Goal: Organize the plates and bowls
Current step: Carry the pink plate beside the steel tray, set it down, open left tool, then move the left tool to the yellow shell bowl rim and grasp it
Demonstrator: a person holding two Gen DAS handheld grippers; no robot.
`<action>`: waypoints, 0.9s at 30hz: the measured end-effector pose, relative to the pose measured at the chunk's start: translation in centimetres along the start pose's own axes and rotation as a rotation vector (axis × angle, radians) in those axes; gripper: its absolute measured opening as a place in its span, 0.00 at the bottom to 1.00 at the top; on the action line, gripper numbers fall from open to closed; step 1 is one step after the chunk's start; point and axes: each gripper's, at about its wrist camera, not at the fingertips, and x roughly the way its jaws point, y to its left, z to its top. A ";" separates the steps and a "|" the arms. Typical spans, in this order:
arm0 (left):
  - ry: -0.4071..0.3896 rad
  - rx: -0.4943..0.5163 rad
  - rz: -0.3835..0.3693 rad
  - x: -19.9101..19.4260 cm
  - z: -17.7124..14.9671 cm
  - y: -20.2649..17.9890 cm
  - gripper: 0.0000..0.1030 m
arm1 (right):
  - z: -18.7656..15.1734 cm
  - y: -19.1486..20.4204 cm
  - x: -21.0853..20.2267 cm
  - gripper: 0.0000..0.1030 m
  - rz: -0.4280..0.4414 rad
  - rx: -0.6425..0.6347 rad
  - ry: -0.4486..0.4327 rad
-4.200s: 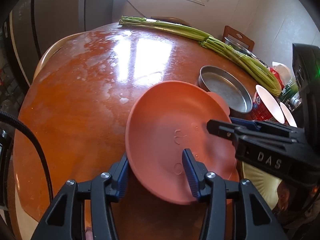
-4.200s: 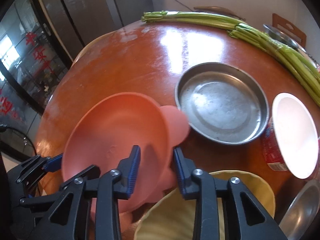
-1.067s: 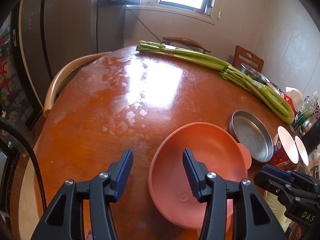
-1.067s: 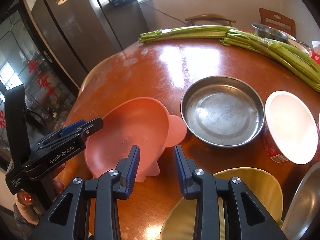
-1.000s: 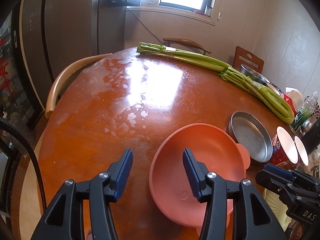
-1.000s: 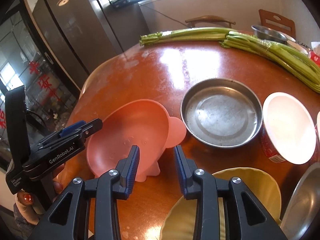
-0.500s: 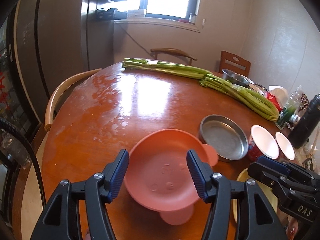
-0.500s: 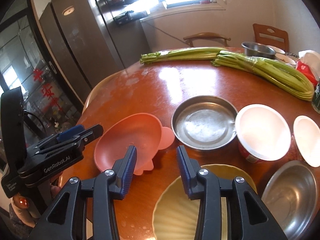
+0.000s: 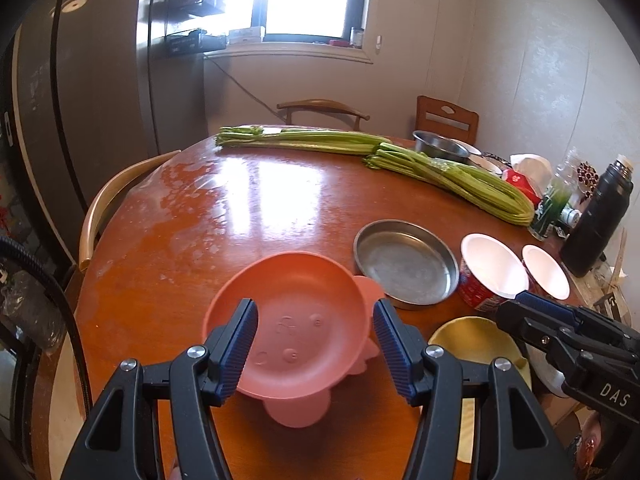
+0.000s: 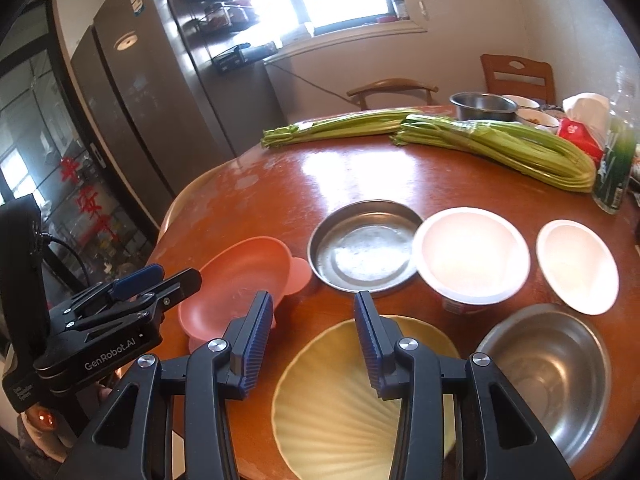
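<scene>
Both claws are spread and empty. The pink plate [image 9: 292, 320] should be pinched at its rim by the left claw [image 9: 314, 344], then stacked gently.

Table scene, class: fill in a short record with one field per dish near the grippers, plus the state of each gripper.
pink plate: on table, nothing grips it
metal pan: right of pink plate, empty
yellow plate: nearest the right gripper
steel bowl: right of yellow plate
white cups: two, side by side
left gripper: open
right gripper: open
</scene>
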 end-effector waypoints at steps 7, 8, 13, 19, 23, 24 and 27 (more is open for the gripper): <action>0.031 0.057 -0.033 0.6 -1.2 -3.3 0.58 | -1.0 -1.7 -1.4 0.42 -0.031 0.009 -0.005; 0.037 0.067 -0.040 0.7 -1.5 -3.7 0.58 | -1.3 -1.9 -1.4 0.42 -0.033 0.011 0.003; 0.103 0.110 -0.067 1.9 -3.7 -5.8 0.58 | -2.9 -2.6 -1.4 0.42 -0.042 -0.003 0.041; 0.184 0.127 -0.077 3.5 -5.7 -7.1 0.58 | -3.7 -3.0 -0.7 0.42 -0.043 -0.017 0.077; 0.207 0.113 -0.078 3.9 -6.3 -7.2 0.58 | -3.3 -3.1 0.2 0.42 -0.061 -0.055 0.094; 0.216 0.114 -0.076 4.0 -6.5 -7.3 0.58 | -3.2 -3.2 0.6 0.42 -0.073 -0.065 0.104; 0.222 0.128 -0.063 4.4 -6.6 -7.9 0.58 | -2.5 -3.5 1.6 0.42 -0.107 -0.094 0.101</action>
